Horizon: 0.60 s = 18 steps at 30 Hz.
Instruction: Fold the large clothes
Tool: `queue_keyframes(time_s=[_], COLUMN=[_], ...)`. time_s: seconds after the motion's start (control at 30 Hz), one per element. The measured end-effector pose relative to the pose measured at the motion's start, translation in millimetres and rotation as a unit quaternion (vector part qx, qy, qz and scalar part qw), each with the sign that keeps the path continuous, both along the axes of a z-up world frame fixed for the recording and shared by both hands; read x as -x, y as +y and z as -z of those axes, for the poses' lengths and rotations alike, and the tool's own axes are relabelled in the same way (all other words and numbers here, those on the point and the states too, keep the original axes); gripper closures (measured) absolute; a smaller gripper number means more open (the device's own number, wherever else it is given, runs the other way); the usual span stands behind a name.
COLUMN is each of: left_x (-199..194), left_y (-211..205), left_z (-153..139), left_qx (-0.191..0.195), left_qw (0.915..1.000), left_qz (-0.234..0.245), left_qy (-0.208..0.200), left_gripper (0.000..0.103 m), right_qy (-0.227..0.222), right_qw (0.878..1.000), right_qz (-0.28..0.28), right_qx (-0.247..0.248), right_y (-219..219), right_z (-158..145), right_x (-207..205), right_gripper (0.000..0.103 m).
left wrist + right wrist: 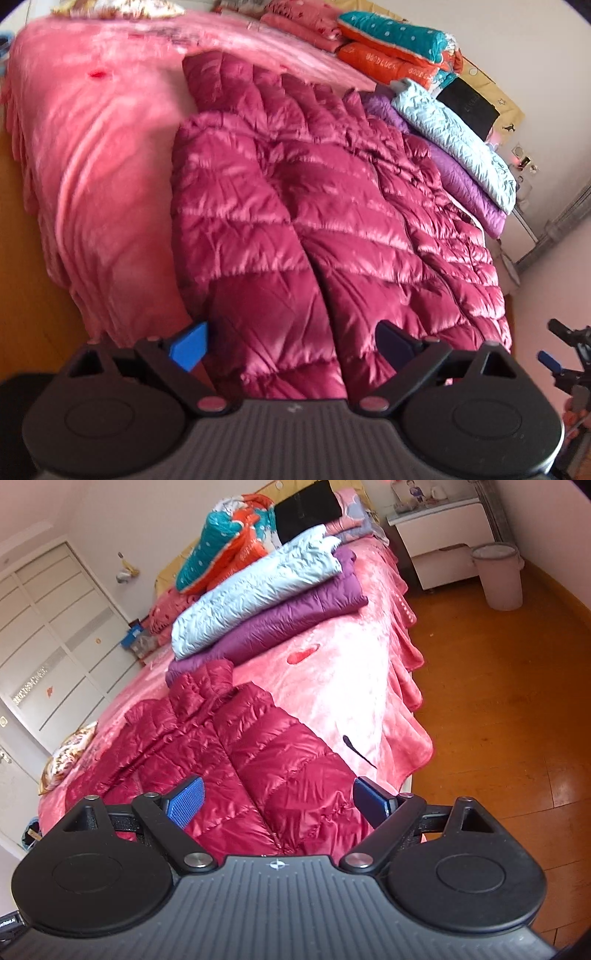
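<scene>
A shiny magenta quilted down jacket [314,229] lies spread on the pink bed cover [92,147], its hem toward me and its collar far away. My left gripper [291,345] hovers open just above the hem with nothing between its blue pads. In the right wrist view the same jacket [251,760] lies front up with its collar next to the folded pile. My right gripper [277,801] stands open over the hem's near right part, holding nothing. The right gripper also shows at the left wrist view's right edge [565,362].
A folded light-blue jacket [258,587] rests on a folded purple one [288,624] beyond the collar. Teal and orange bedding [229,535] is stacked by the headboard. A nightstand [443,535] and a pink bin [500,576] stand on the wooden floor [498,701].
</scene>
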State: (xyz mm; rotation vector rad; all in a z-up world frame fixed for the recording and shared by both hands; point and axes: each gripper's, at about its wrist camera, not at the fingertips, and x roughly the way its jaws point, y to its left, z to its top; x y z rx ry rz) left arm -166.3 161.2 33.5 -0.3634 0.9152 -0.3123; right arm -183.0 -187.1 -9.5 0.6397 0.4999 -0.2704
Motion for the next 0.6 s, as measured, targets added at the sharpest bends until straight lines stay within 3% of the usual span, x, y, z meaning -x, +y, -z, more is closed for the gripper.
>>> queue_keyframes(time_s=[0.2, 0.3, 0.43, 0.6], left_x=[13, 24, 41, 43], left_y=[-17, -25, -31, -23], left_z=[5, 9, 7, -6], left_qx=[-0.025, -0.019, -0.003, 0.004], left_qw=[0.9967, 0.9896, 0.9804, 0.9829], left_qz=[0.067, 0.113, 0.158, 0.143], left_qy=[0.038, 0.088, 0.118, 0.115], left_gripper=[0.007, 0.007, 0.007, 0.007], right_qy=[0.018, 0.021, 0.026, 0.034], right_qw=[1.000, 0.999, 0.999, 0.999], right_qz=[0.015, 0.021, 0.026, 0.029], right_qx=[-0.006, -0.010, -0.016, -0.011], right_y=[-7, -10, -12, -15], right_z=[7, 9, 8, 10], right_x=[-4, -9, -10, -15], right_gripper=[0.000, 0.000, 0.000, 0.000])
